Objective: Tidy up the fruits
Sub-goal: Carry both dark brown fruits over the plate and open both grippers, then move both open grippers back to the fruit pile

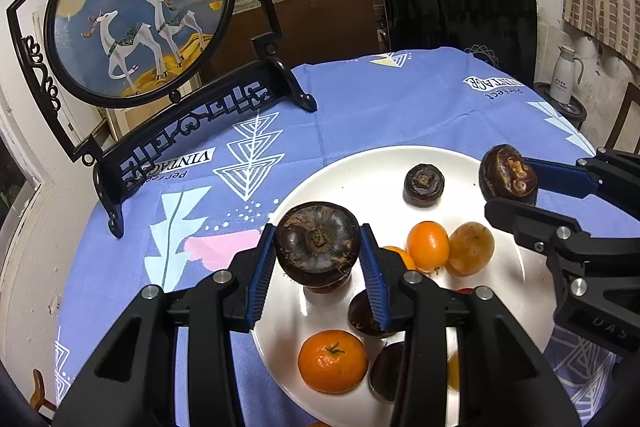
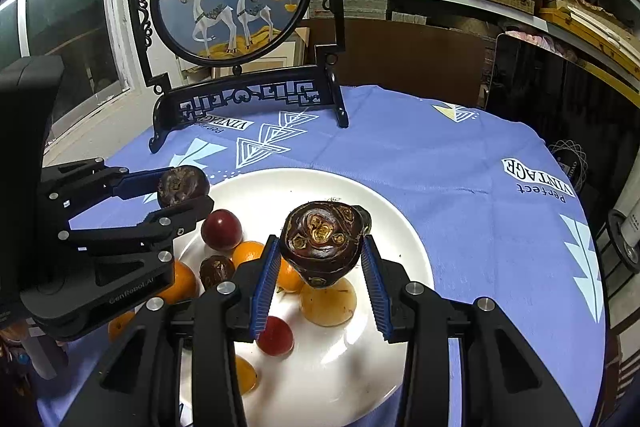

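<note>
My left gripper (image 1: 319, 233) is shut on a dark brown water chestnut (image 1: 318, 251), held above the near-left part of the white plate (image 1: 340, 175). My right gripper (image 2: 320, 241) is shut on a second water chestnut (image 2: 322, 227) over the plate's middle (image 2: 400, 211). Each gripper also shows in the other's view: the right gripper (image 1: 507, 185) at the right edge, the left gripper (image 2: 184, 190) at the left. On the plate lie a third chestnut (image 1: 424, 185), a mandarin (image 1: 333, 361), a small orange fruit (image 1: 428, 246), a yellowish fruit (image 1: 471, 247) and red fruits (image 2: 221, 229).
A round deer picture in a black stand (image 1: 140, 11) rises at the table's far left. The blue printed tablecloth (image 1: 400, 99) covers the table. A dark chair back (image 1: 460, 15) stands behind it, and a white jug (image 1: 566, 75) sits on a side stand at the right.
</note>
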`<move>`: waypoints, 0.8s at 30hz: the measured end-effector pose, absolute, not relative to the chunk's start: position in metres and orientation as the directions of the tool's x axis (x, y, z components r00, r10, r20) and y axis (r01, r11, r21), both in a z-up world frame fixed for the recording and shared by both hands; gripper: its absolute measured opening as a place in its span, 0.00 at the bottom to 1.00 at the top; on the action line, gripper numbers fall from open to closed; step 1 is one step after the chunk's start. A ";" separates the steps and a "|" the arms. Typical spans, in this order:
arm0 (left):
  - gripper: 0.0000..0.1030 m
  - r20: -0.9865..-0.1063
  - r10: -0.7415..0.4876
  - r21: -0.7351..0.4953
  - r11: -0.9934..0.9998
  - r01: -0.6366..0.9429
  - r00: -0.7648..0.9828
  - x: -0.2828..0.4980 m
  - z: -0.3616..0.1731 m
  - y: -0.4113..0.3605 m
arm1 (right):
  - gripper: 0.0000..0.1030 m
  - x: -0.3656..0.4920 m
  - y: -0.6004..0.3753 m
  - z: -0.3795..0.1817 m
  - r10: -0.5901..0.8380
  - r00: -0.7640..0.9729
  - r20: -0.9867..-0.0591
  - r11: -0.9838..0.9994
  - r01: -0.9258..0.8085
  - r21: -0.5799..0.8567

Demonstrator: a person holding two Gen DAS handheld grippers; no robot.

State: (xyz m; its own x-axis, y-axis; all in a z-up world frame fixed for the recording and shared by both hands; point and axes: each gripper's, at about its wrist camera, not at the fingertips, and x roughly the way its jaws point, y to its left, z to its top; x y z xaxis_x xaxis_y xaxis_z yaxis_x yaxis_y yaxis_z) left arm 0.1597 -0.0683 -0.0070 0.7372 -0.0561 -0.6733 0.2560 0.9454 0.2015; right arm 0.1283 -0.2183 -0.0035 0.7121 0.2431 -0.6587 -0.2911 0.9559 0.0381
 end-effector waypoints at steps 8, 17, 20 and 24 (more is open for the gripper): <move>0.39 -0.675 -0.045 0.210 0.945 0.250 0.737 0.165 -0.007 -0.070 | 0.40 0.139 -0.215 -0.005 0.237 0.709 -0.664 0.957 -0.286 0.036; 0.65 -0.650 -0.033 0.229 0.944 0.238 0.759 0.161 -0.006 -0.069 | 0.67 0.136 -0.221 0.002 0.230 0.741 -0.631 0.964 -0.262 0.044; 0.65 -0.640 -0.031 0.234 0.944 0.233 0.767 0.156 -0.001 -0.067 | 0.73 0.128 -0.229 0.010 0.254 0.758 -0.600 0.963 -0.255 0.086; 0.68 -0.635 -0.031 0.224 0.949 0.223 0.772 0.147 0.003 -0.061 | 0.82 0.113 -0.235 0.023 0.265 0.787 -0.557 0.963 -0.249 0.106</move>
State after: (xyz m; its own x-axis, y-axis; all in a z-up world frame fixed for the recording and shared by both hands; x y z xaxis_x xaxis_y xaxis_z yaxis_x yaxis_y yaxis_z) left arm 0.1472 -0.0606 0.0031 0.7721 -0.0315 -0.6347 0.2226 0.9489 0.2237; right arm 0.1127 -0.2354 0.0225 0.7872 0.2647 -0.5570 -0.2488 0.9627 0.1058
